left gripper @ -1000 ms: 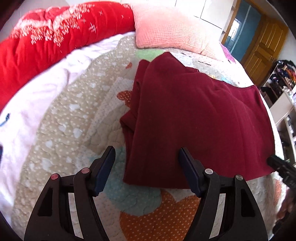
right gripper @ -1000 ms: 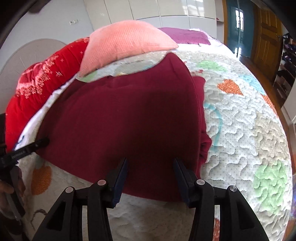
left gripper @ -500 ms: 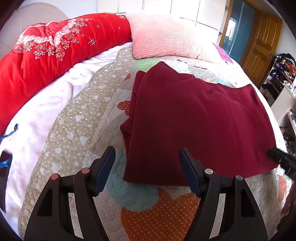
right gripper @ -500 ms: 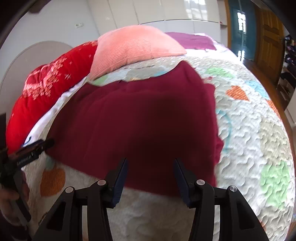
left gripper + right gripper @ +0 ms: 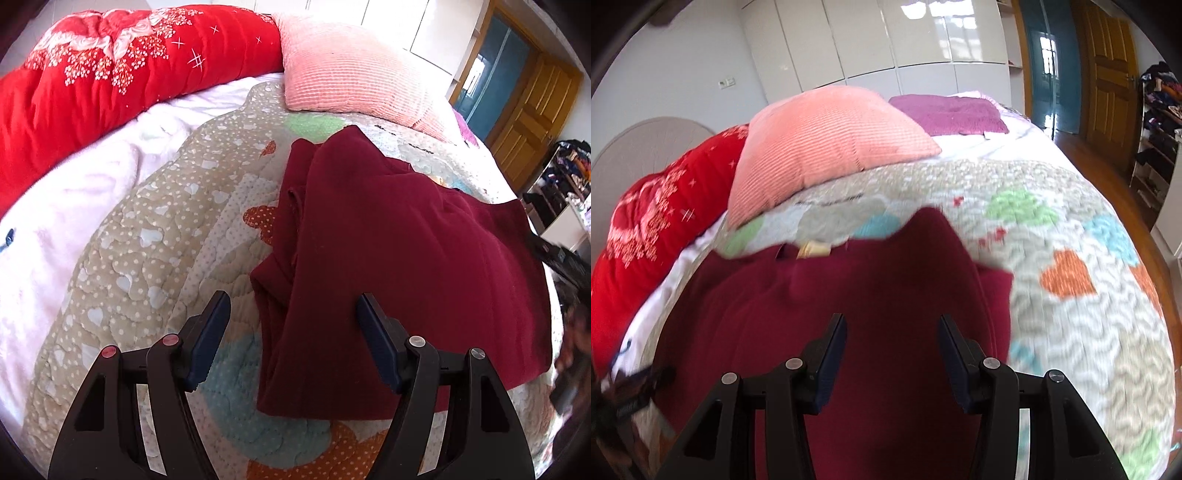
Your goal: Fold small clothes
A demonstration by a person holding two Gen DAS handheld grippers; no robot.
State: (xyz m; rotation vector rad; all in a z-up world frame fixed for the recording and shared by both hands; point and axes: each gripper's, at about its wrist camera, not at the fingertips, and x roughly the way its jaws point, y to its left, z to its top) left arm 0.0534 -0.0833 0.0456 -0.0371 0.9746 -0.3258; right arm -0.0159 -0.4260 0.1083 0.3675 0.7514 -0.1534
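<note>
A dark red garment lies folded flat on the patchwork quilt, with doubled layers along its left edge. My left gripper is open and empty, hovering over the garment's near left edge. In the right wrist view the garment fills the lower middle. My right gripper is open and empty, above the garment's near right part. The right gripper also shows blurred at the right edge of the left wrist view. The left gripper shows at the left edge of the right wrist view.
A pink ribbed pillow and a red flowered duvet lie at the head of the bed. A purple cushion lies behind the pillow. White wardrobe doors and a wooden door stand beyond. A clothes rack stands at right.
Both grippers have moved forward over the garment and stayed open. The right wrist view tilted up and now shows more of the room. The garment has not moved.
</note>
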